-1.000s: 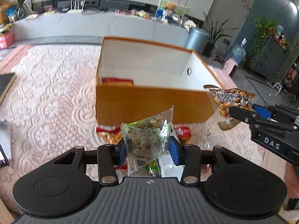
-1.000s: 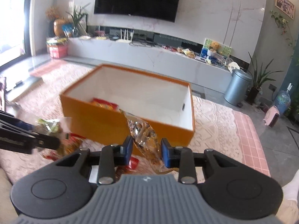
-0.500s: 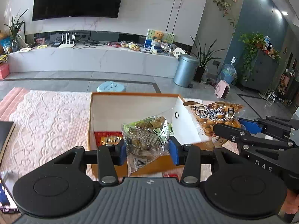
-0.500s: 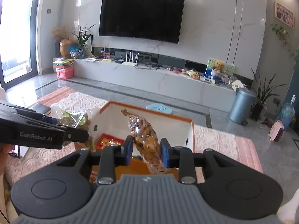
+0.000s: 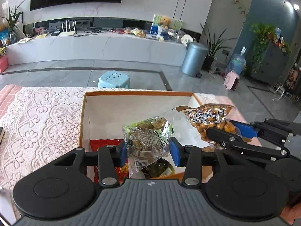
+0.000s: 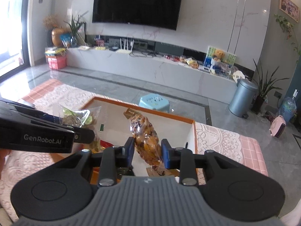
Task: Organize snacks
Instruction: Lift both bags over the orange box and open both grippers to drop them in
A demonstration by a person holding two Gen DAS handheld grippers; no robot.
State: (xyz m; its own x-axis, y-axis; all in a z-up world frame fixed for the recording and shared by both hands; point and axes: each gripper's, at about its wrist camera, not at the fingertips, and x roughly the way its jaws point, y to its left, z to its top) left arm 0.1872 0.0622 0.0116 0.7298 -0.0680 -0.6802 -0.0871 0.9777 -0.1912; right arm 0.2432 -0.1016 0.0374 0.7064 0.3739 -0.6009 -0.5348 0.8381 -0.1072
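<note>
My left gripper (image 5: 148,150) is shut on a clear green snack packet (image 5: 148,137) and holds it above the open orange box (image 5: 131,93). My right gripper (image 6: 147,151) is shut on a clear packet of orange-brown snacks (image 6: 146,141), also above the box (image 6: 193,130). In the left wrist view the right gripper (image 5: 225,131) and its orange packet (image 5: 208,119) hang over the box's right side. In the right wrist view the left gripper (image 6: 82,128) and green packet (image 6: 79,117) are at the left. A red packet (image 5: 105,143) lies on the box floor.
The box stands on a table with a pink lace cloth (image 5: 37,116). Beyond the table's far edge are a light-blue stool (image 5: 113,79), a grey bin (image 5: 194,59) and a long TV bench (image 6: 150,67). Another packet (image 5: 156,169) lies low in the box under the left gripper.
Both grippers have lifted their packets from in front of the box and moved forward; they now hang over the box's open inside.
</note>
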